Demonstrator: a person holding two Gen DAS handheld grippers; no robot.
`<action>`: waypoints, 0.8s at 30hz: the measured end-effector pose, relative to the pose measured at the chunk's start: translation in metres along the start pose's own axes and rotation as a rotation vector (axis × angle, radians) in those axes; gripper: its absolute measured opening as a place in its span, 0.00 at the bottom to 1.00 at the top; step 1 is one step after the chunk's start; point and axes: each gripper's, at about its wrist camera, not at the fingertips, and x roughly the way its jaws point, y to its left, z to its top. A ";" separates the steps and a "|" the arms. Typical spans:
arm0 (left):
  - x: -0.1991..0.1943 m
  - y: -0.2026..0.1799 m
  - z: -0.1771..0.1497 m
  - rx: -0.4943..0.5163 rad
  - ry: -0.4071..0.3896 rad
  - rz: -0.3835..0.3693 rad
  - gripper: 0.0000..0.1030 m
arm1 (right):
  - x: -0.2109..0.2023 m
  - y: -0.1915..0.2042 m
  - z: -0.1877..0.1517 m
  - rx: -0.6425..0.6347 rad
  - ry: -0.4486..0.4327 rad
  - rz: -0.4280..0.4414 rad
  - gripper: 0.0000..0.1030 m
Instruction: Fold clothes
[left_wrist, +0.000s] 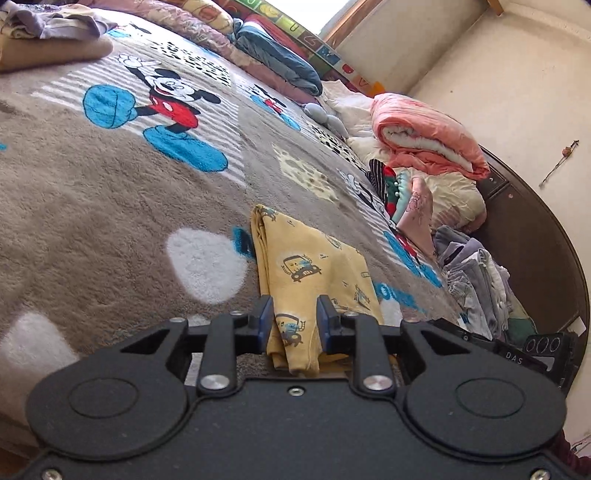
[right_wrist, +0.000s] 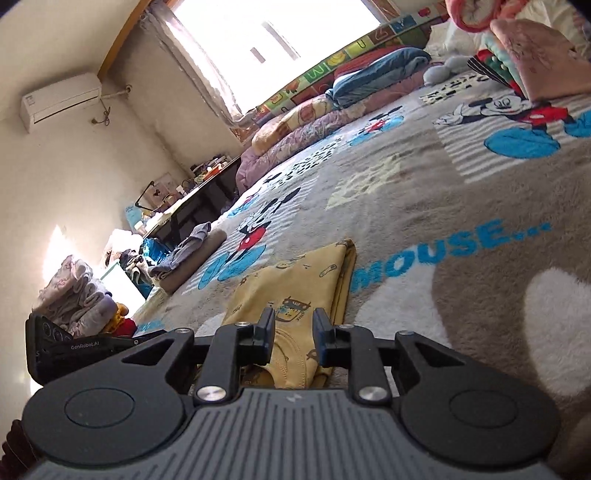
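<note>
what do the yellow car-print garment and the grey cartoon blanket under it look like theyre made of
Yellow car-print garment: thin, matte knit, probably cotton jersey; it folds into flat soft layers, with a ribbed stitched band at one edge. Grey cartoon blanket: thick plush fleece, likely synthetic; its surface shows fuzzy, clumped pile.

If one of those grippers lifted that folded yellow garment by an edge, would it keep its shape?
Probably not. The yellow garment looks like thin soft cloth, lying in loose layers on the blanket, so it would likely droop and unfold. It seems light. Pushed, it would probably bunch up on the fuzzy pile instead of sliding.
</note>
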 end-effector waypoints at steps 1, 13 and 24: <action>-0.001 -0.001 0.000 0.010 0.010 -0.015 0.42 | 0.003 0.005 0.000 -0.041 0.009 0.006 0.24; 0.020 -0.011 -0.002 0.004 -0.002 -0.069 0.49 | 0.026 0.035 -0.010 -0.271 0.127 -0.058 0.31; 0.074 -0.035 0.016 0.220 0.040 0.054 0.30 | 0.042 0.052 -0.005 -0.444 0.087 -0.066 0.30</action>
